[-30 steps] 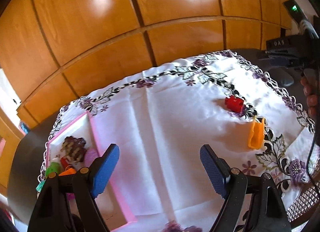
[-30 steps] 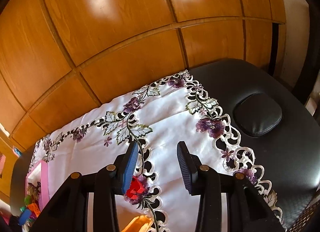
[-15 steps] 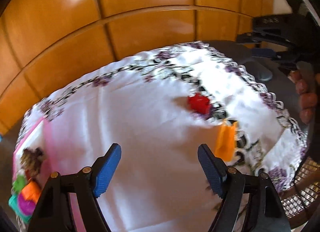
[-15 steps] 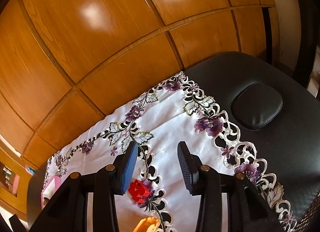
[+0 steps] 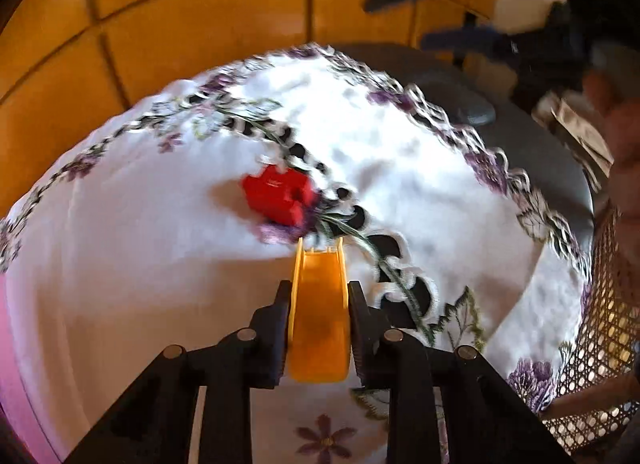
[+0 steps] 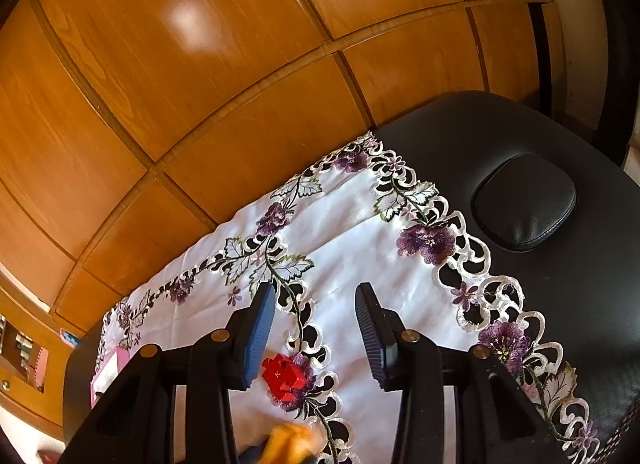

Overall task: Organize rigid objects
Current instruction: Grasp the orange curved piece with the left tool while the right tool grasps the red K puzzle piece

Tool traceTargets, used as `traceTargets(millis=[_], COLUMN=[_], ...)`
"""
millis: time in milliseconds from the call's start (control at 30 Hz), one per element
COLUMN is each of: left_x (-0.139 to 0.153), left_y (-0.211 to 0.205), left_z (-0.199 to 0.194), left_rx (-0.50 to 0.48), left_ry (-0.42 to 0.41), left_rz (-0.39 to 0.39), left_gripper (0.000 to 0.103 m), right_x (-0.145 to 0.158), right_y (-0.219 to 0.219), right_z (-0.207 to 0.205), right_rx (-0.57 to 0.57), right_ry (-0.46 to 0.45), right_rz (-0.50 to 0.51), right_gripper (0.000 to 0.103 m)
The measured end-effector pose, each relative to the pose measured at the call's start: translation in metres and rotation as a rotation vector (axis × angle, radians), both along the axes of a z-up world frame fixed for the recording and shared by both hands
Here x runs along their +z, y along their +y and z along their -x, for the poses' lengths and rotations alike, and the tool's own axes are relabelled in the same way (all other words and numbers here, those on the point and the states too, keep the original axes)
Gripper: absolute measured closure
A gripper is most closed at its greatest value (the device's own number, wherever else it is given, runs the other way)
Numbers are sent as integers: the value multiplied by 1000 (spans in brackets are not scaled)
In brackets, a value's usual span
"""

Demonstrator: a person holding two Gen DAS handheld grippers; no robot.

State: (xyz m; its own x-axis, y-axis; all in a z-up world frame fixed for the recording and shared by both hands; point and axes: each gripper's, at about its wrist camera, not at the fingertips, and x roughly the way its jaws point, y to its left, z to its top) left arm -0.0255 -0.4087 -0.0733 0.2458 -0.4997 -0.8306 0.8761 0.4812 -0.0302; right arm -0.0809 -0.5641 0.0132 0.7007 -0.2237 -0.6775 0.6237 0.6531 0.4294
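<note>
In the left wrist view my left gripper [image 5: 318, 300] is shut on an orange plastic piece [image 5: 319, 328], a channel-shaped block that lies on the white embroidered cloth [image 5: 140, 264] and sticks out past the pads. A red block [image 5: 280, 197] rests on the cloth just beyond it. In the right wrist view my right gripper [image 6: 316, 328] hangs open above the cloth with nothing between its blue pads [image 6: 260, 328]. The red block [image 6: 286, 378] lies below its left finger, and a blurred bit of the orange piece [image 6: 290, 442] shows at the bottom edge.
A pink tray [image 5: 16, 396] edges the cloth at the far left and appears as a pink tray [image 6: 110, 372] in the right wrist view. Black padded surface [image 6: 560, 264] lies right of the cloth, wooden panels [image 6: 200, 63] behind. A hand [image 5: 624, 167] and a wicker seat [image 5: 608, 344] sit at the right.
My left gripper swung right and down over the orange piece and closed on it; the tray slid out to the left edge. The right gripper barely moved.
</note>
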Motion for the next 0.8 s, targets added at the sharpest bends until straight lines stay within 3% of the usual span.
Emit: traceTargets(millis=[300, 533, 800], left_x=[-6, -10, -12], left_y=[78, 97, 105], left_z=[-26, -28, -26], left_rx=[229, 251, 255], left_ry=[-45, -72, -84], left_rz=[-14, 5, 45], left_gripper=[76, 76, 76], right_x=[-17, -45, -63], right_y=[24, 56, 75], right_z=[-31, -59, -96], right_rx=[173, 343, 453], right_ry=[136, 315, 463], right_rz=[22, 42, 154], right_gripper=[61, 61, 61])
